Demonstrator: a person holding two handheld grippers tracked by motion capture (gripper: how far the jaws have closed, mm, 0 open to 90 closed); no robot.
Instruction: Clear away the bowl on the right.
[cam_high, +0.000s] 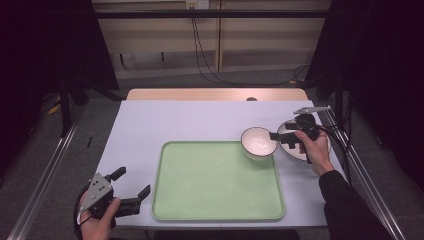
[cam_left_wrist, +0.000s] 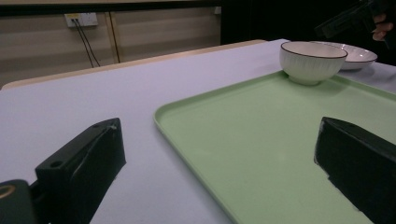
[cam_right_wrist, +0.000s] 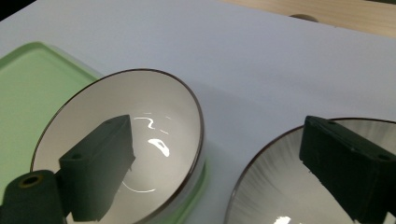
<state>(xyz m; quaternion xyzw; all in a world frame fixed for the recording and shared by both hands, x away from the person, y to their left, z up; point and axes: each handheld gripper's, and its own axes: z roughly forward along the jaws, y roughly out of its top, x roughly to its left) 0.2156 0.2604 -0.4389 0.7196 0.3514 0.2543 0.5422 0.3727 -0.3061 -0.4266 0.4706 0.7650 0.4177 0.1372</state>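
A white bowl (cam_high: 258, 142) (cam_left_wrist: 312, 61) (cam_right_wrist: 159, 121) with a dark rim stands upright at the far right corner of the green tray (cam_high: 217, 180) (cam_left_wrist: 261, 140). Just right of it a white plate (cam_high: 296, 153) (cam_left_wrist: 357, 55) (cam_right_wrist: 275, 186) lies on the table, partly hidden by the person's right hand. My right gripper (cam_high: 281, 140) (cam_right_wrist: 224, 163) hovers open above both, one jaw over the bowl's inside and the other over the plate, gripping nothing. My left gripper (cam_high: 132, 182) (cam_left_wrist: 219, 172) rests open near the table's front left corner, empty, facing the tray's left edge.
The pale table (cam_high: 175, 120) has a wooden strip (cam_high: 215, 94) along its back edge. Metal rails (cam_high: 40, 180) run along both sides of the table. Cables (cam_high: 205, 60) hang from a wall socket behind it.
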